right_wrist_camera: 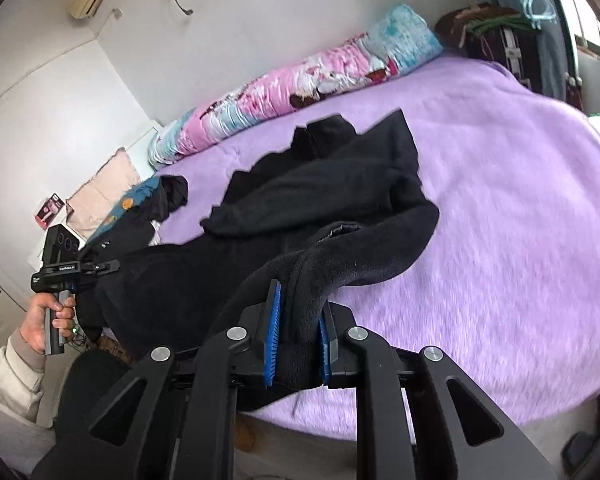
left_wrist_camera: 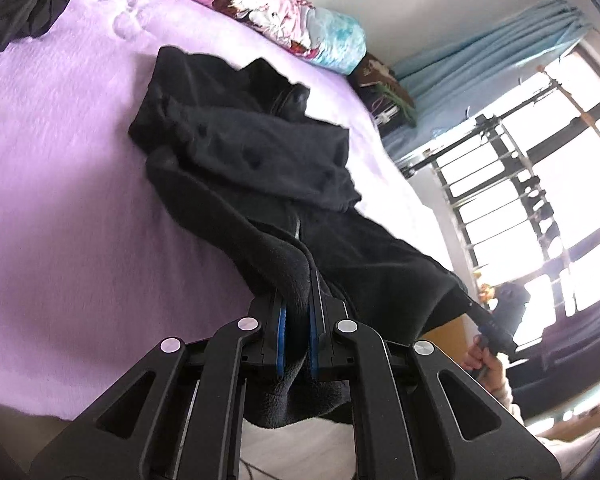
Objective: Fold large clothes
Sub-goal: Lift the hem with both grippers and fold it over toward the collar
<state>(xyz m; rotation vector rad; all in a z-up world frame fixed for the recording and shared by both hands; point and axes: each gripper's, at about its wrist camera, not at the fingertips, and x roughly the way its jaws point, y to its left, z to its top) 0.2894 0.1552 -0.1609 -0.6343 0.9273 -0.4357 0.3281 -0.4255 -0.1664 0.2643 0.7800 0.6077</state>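
Left gripper (left_wrist_camera: 298,312): clenched on a thick fold of the black fleece jacket (left_wrist_camera: 244,160); the blue pads (left_wrist_camera: 281,332) press the cloth from both sides, and a flap of fleece hangs back between the fingers toward the camera.
Left gripper pose: fingers point forward over the near edge of the bed, tilted slightly down at the blanket. In the right wrist view it shows far to the left of the right claw, held upright in the person's left hand (right_wrist_camera: 50,320), fist wrapped round its handle, cream sleeve at the wrist.
Right gripper (right_wrist_camera: 298,322): grasping another fold of the same jacket (right_wrist_camera: 340,184); cloth bulges between its blue pads (right_wrist_camera: 274,336).
Right gripper pose: fingers aimed across the bed. In the left wrist view the right hand (left_wrist_camera: 486,360) shows low and to the right of the left claw, gripping its handle.
Jacket: stretches ahead of both claws over the purple blanket (left_wrist_camera: 60,200), near edge lifted, far part bunched with a sleeve folded across.
Beyond the jacket: a pink and blue floral quilt (right_wrist_camera: 300,80) rolled along the wall.
Left of the right claw: a pile of dark clothes (right_wrist_camera: 156,204).
Right of the left claw: a bright window (left_wrist_camera: 540,200) with blue curtain (left_wrist_camera: 480,56).
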